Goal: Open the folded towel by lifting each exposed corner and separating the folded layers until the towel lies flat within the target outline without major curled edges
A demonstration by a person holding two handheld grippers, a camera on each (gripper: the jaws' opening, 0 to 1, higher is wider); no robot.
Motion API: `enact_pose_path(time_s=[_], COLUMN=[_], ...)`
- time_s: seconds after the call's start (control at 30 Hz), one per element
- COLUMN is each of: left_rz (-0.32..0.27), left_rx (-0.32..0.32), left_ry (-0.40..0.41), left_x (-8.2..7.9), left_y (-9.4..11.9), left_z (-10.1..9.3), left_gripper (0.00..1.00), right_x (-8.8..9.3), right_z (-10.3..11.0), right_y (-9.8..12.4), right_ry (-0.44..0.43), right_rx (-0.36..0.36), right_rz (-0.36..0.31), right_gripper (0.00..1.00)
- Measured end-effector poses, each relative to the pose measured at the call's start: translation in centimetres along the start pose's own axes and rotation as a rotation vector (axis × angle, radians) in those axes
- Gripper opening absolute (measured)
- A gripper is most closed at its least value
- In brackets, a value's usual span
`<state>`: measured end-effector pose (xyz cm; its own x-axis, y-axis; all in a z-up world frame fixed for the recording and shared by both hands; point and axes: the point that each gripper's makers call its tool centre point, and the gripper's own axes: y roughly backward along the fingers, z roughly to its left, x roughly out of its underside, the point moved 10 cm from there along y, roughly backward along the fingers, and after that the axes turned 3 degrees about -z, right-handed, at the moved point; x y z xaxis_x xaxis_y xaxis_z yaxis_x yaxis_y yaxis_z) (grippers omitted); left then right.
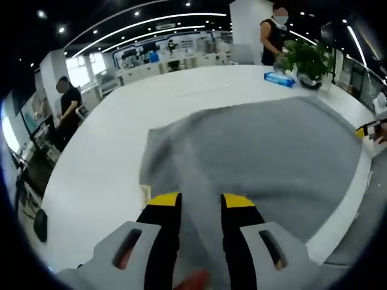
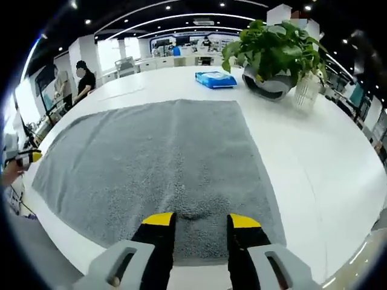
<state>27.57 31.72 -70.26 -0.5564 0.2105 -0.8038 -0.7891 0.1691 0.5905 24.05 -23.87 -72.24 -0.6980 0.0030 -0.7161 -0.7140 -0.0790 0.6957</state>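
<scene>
The grey towel (image 2: 157, 157) lies spread on the white table (image 2: 314, 163). In the left gripper view its near part is lifted into a blurred ridge (image 1: 199, 181) that runs between the yellow-tipped jaws of my left gripper (image 1: 201, 200), which is shut on it. My right gripper (image 2: 201, 220) is over the towel's near edge, its jaws apart, with a small pucker of cloth between the tips. The left gripper (image 2: 27, 157), held by a hand, shows at the towel's far left corner in the right gripper view. The right gripper (image 1: 367, 129) shows at the towel's far right edge in the left gripper view.
A potted plant (image 2: 272, 51) and a blue packet (image 2: 216, 79) stand on the table beyond the towel. The table edge (image 2: 72, 248) runs close to my right gripper. People stand at the left (image 1: 68, 103) and at the back (image 1: 273, 36).
</scene>
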Motion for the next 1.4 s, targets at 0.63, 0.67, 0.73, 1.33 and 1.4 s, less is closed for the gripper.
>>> enact_pose_path(time_s=[0.63, 0.67, 0.73, 1.33, 1.4], left_rz=[0.078, 0.077, 0.063, 0.093, 0.094], left_rx=[0.02, 0.008, 0.02, 0.076, 0.081], left_ry=[0.083, 0.099, 0.074, 0.043, 0.04], left_x=[2.9, 3.0, 3.0, 1.3, 0.9], left_y=[-0.2, -0.2, -0.2, -2.5, -3.0], left_z=[-3.7, -3.6, -3.7, -2.2, -2.0], left_gripper=[0.51, 0.52, 0.52, 0.53, 0.54], right_x=[0.6, 0.6, 0.7, -0.8, -1.1], right_z=[1.0, 0.9, 0.9, 0.8, 0.7], right_y=[-1.2, -1.2, -1.1, -2.3, -2.6], right_ry=[0.136, 0.137, 0.132, 0.131, 0.136], right_rx=[-0.056, -0.053, -0.05, -0.051, -0.057], right_rz=[0.043, 0.04, 0.035, 0.096, 0.098], right_gripper=[0.54, 0.54, 0.54, 0.58, 0.58])
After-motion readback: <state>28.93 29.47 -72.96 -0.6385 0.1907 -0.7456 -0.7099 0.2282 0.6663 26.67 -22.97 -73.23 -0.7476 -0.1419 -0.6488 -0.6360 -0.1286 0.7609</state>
